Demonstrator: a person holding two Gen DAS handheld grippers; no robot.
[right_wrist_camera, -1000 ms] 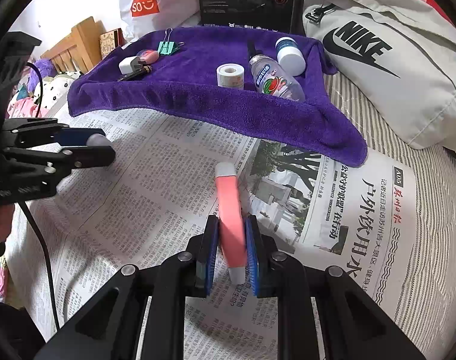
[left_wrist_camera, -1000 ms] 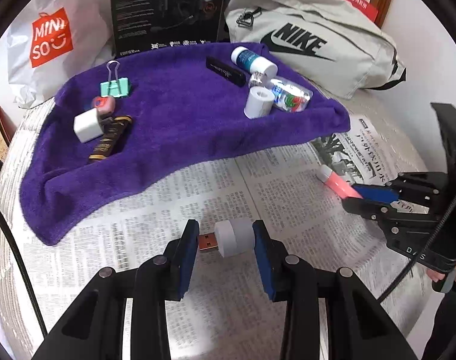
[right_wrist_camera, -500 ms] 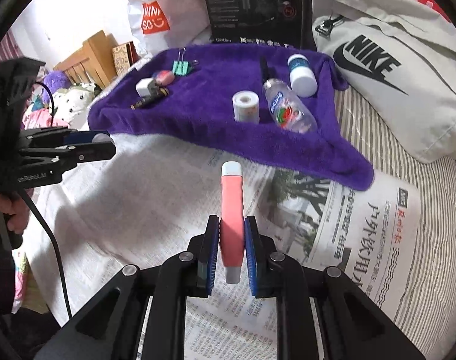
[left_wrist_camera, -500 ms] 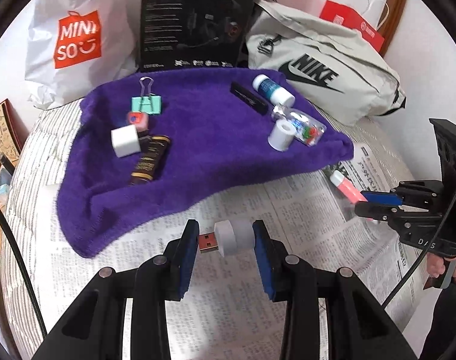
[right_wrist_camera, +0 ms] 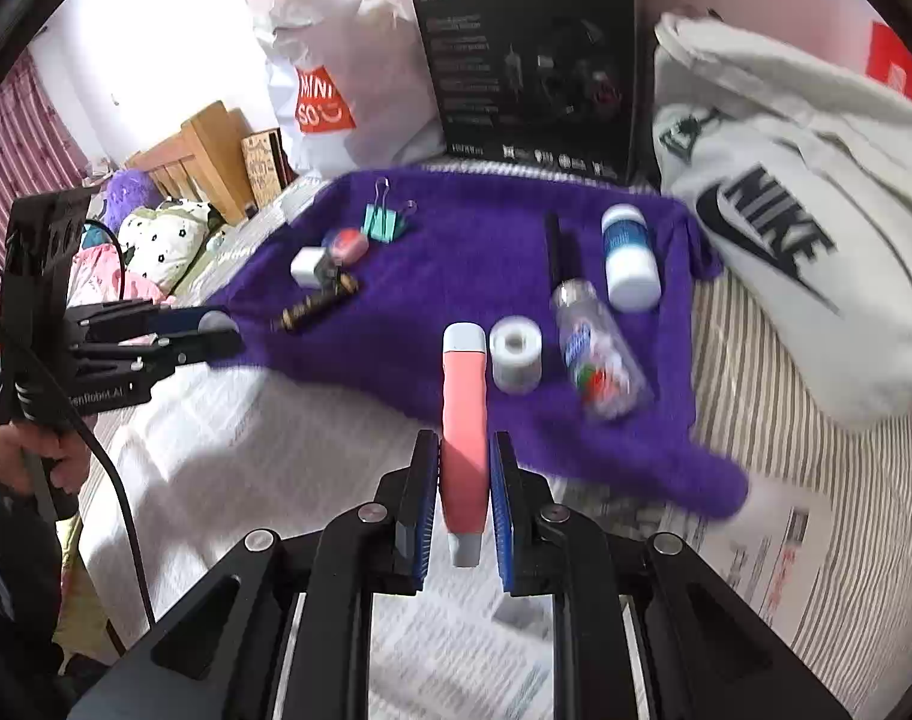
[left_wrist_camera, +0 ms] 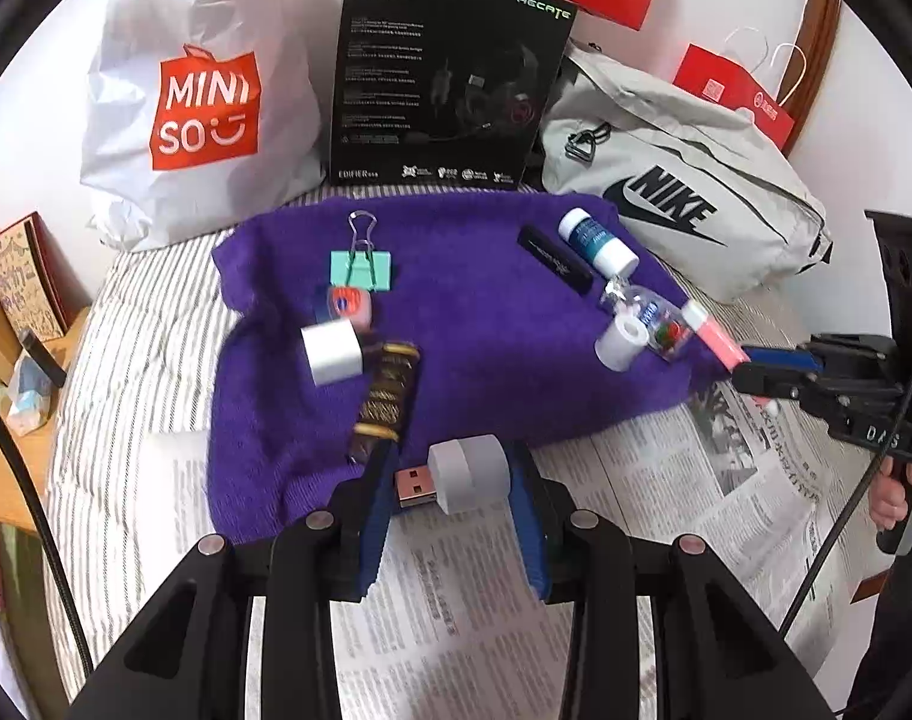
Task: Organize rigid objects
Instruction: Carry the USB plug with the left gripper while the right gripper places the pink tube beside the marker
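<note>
Nearest to us, the left gripper (left_wrist_camera: 450, 492) still pinches the white USB plug (left_wrist_camera: 465, 477) and the right gripper (right_wrist_camera: 465, 498) still clamps the pink tube (right_wrist_camera: 465, 420), and both have lifted off the newspaper (left_wrist_camera: 666, 480) they hung just above a second ago. They now sit at the near edge of the purple towel (left_wrist_camera: 486, 312). Beyond, the tape roll (right_wrist_camera: 516, 354), small bottle (right_wrist_camera: 597, 348) and binder clip (left_wrist_camera: 360, 267) lie unmoved, so we judge both pieces are about to join them.
</note>
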